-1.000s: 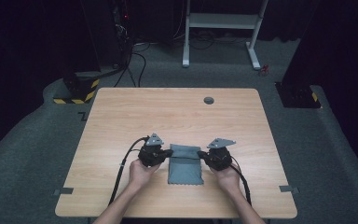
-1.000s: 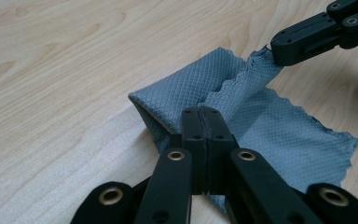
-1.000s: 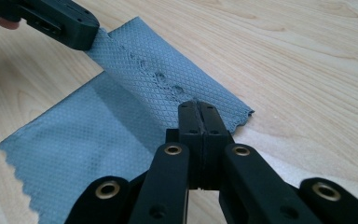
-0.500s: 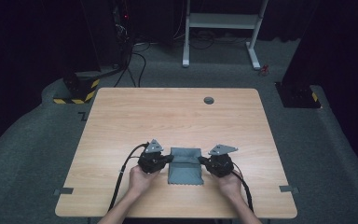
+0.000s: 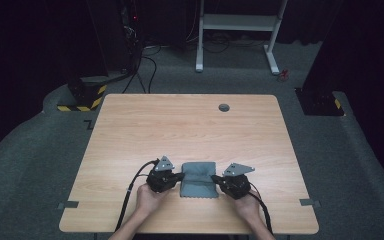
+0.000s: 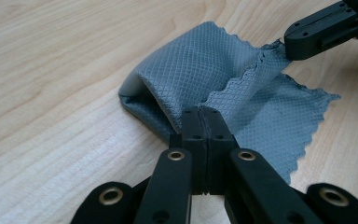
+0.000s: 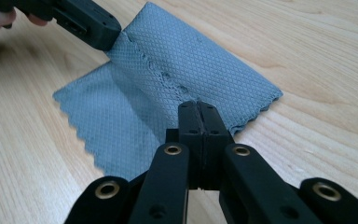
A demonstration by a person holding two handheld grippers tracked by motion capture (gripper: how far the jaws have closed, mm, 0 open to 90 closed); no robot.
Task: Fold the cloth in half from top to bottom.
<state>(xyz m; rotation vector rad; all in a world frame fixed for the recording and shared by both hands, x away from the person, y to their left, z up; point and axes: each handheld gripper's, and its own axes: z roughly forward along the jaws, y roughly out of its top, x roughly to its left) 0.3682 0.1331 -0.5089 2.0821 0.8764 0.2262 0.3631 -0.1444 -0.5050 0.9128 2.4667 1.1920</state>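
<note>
I've drawn both grippers toward the bottom of the high view, carrying the grey cloth's (image 5: 198, 179) far edge over itself. The left gripper (image 6: 205, 116) and right gripper (image 7: 196, 112) are clamped tight on that scalloped edge; the fold looks half done, low centre on the table (image 5: 180, 125).

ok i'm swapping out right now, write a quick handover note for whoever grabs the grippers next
Left gripper: shut on the cloth's scalloped edge at its left end.
Right gripper: shut on the same edge at its right end.
Cloth: grey, near the front edge of the table, between the two grippers.
Done: the gripped edge is lifted and brought over the layer below, with a fold at the far side.
Left: probably lay the edge down to finish the fold, then open both grippers.
</note>
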